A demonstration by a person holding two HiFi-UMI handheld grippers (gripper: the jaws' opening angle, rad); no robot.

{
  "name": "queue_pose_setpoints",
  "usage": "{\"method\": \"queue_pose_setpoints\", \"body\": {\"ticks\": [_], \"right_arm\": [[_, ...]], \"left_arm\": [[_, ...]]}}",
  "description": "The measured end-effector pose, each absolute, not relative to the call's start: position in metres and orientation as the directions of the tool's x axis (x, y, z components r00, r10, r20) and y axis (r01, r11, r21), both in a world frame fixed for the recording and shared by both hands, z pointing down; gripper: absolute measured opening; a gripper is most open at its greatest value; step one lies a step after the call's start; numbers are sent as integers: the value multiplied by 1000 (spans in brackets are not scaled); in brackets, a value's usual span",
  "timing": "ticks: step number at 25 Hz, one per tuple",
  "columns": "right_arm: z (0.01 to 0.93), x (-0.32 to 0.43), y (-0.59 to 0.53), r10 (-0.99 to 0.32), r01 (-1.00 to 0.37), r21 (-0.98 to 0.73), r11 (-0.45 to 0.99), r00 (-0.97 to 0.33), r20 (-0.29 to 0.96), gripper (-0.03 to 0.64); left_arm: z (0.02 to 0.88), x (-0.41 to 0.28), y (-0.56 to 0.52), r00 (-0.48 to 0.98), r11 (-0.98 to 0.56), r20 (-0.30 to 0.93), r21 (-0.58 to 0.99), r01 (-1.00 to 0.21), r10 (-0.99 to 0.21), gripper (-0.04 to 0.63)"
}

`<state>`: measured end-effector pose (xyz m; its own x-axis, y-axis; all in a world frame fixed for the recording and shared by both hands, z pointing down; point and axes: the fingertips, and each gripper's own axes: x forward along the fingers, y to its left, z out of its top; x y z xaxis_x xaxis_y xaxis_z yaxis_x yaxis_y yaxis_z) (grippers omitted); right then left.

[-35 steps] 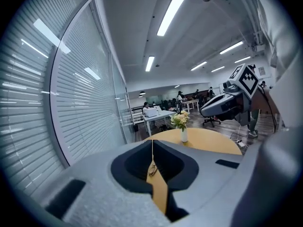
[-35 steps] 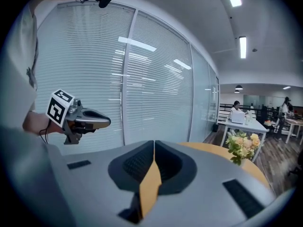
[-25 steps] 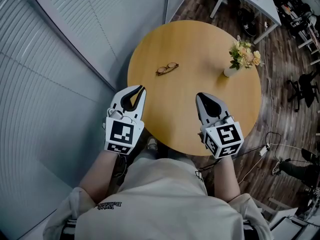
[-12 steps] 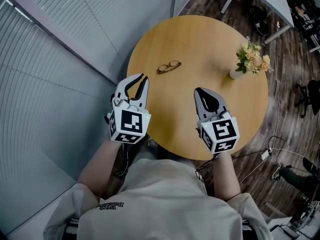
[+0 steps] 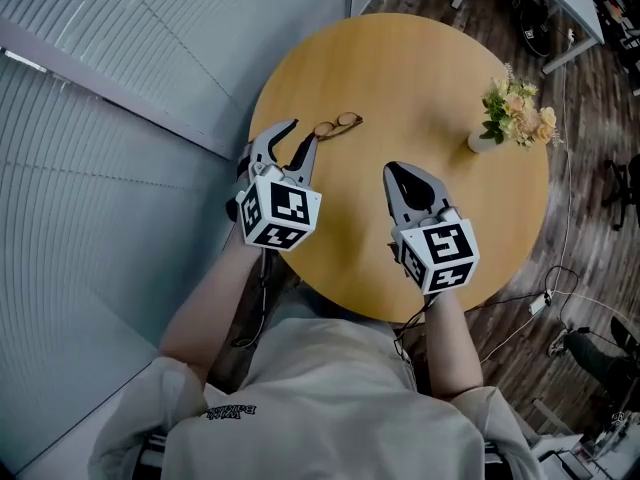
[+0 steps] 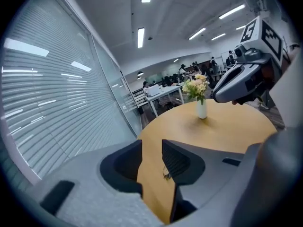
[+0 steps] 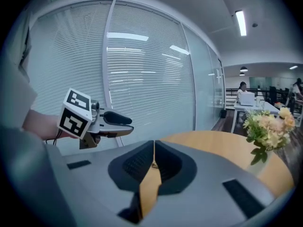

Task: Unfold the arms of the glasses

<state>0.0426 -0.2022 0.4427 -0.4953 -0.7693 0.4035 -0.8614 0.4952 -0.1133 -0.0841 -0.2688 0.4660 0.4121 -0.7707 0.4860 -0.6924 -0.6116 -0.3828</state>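
Folded brown-rimmed glasses (image 5: 337, 124) lie on the round wooden table (image 5: 400, 68), toward its left rim. My left gripper (image 5: 300, 134) hovers just short of them; its jaws have just been opening, they stand open and nothing is between them. In the left gripper view a bit of the glasses (image 6: 166, 174) shows through the gap of the left gripper (image 6: 151, 145). My right gripper (image 5: 392, 169) is shut and empty over the table's middle, apart from the glasses. The right gripper view shows the right gripper (image 7: 154, 143) closed, with the left gripper (image 7: 131, 125) ahead on the left.
A small white vase of flowers (image 5: 515, 113) stands near the table's right rim; the vase (image 6: 202, 109) also shows in the left gripper view. A wall of glass with blinds (image 5: 150, 88) runs close along the left. Office desks and cables are on the floor beyond the table.
My left gripper has moved forward and down toward the glasses, and its jaws have gone from shut to open. The right gripper has advanced a little and stays shut.
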Motion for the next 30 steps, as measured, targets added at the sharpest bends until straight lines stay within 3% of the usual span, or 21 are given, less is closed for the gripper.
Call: {"method": "queue_pose_setpoints", "body": {"ticks": [9, 22, 30], "right_arm": [[480, 44, -229, -739, -856, -181, 484, -510, 440, 31], [534, 50, -259, -715, -863, -205, 462, -499, 490, 31], [562, 50, -257, -688, -855, -229, 465, -512, 515, 31]], "left_arm": [[516, -62, -310, 396, -663, 571, -392, -638, -719, 176], [631, -35, -337, 346, -754, 721, -365, -546, -600, 179], [685, -32, -355, 234, -766, 748, -518, -381, -622, 178]]}}
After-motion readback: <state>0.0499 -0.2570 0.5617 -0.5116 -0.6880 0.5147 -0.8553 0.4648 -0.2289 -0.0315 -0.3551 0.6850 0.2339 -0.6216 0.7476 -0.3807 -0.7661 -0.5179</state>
